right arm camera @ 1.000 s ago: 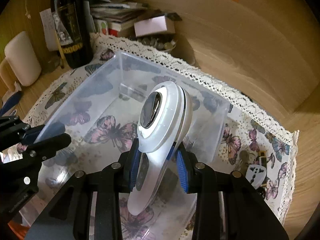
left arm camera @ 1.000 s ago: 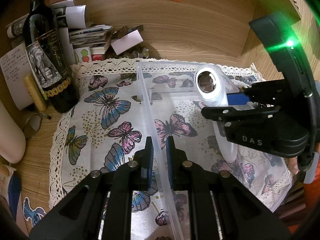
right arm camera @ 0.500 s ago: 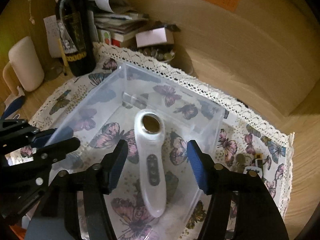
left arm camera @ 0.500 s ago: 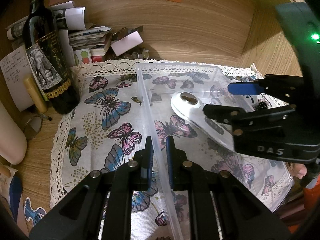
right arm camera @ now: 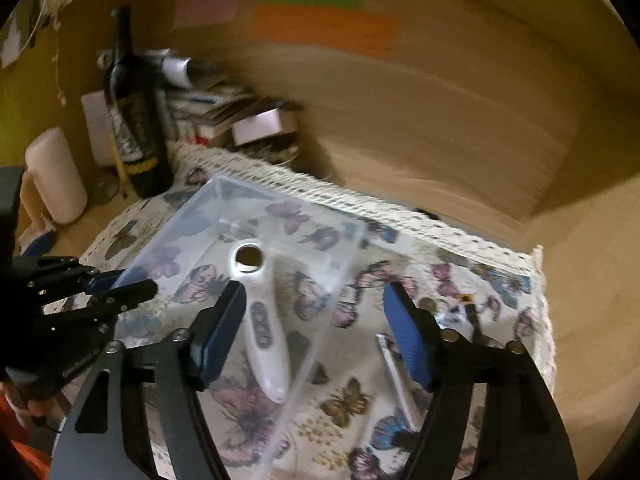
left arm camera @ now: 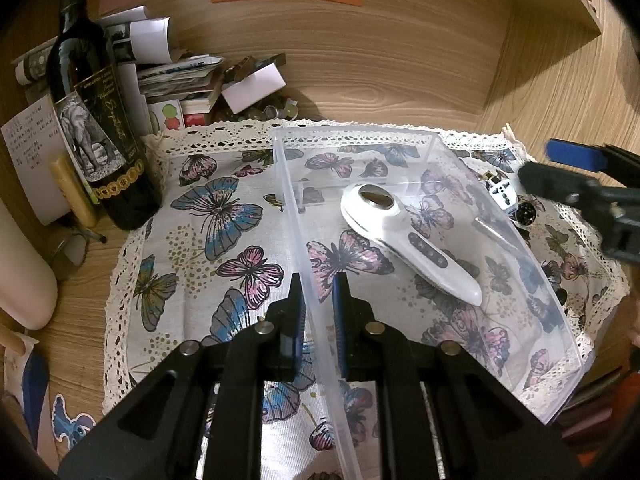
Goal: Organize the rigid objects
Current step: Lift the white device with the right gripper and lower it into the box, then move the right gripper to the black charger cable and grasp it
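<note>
We see our left gripper (left arm camera: 317, 294) clamped narrowly on the near left wall of the clear plastic bin (left arm camera: 298, 216), one pad on each side of the wall. The bin sits on a butterfly-print cloth (left arm camera: 208, 240) with a lace edge, spread over a wooden desk (left arm camera: 80, 280). Inside the bin, the white handheld device (left arm camera: 412, 246) lies flat on the bottom, its round head toward the far end and its tapered handle toward the near right.

Our right gripper (right arm camera: 314, 332) is spread wide and holds nothing; it hangs above the bin's right wall, with the device visible between its blue pads (right arm camera: 218, 332). On the cloth just right of the bin lie a silver metal stick (right arm camera: 398, 376) and a small white plug adapter (left arm camera: 504, 194). A dark wine bottle (left arm camera: 100, 132) stands at the far left beside stacked papers (left arm camera: 176, 76).
</note>
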{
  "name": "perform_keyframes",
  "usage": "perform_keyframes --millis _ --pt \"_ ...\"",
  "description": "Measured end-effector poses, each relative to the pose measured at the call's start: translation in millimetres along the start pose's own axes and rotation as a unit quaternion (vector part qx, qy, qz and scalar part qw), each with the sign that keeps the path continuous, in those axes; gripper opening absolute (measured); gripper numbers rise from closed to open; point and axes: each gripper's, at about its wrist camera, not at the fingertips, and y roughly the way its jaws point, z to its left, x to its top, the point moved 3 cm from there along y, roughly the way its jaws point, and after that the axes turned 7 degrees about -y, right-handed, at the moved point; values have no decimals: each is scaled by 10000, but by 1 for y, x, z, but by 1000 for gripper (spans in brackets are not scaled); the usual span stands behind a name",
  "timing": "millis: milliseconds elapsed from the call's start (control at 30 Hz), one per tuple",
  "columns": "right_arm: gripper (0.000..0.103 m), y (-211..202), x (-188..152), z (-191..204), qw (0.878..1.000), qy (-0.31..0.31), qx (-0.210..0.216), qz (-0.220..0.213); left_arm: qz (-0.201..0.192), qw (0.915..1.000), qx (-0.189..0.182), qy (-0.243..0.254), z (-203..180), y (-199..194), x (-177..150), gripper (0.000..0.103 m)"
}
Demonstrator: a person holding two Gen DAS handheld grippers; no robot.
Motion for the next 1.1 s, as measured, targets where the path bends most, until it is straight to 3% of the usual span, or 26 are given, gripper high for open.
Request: perform_keyframes --millis 200,433,700,867,933,1100 --pt "74 -19 -27 -36 9976 540 -416 69 2 10000 11 19 -1 0 0 13" --pt "75 -12 -79 -64 9899 1086 -689 601 3 10000 44 41 -1 -1 -1 13" --pt "75 6 -135 -60 9755 1881 -302 1099 6 9999 68 101 -1 0 -1 13" --pt "74 10 -158 -55 9686 2121 -338 1256 31 9999 68 146 -3 -1 -4 13" --pt "69 3 -162 -54 9678 2170 -381 1214 39 9998 69 160 -3 -1 -5 13" --pt "43 -4 -166 -53 9693 2093 -345 1244 32 9999 55 150 -3 -2 -6 13"
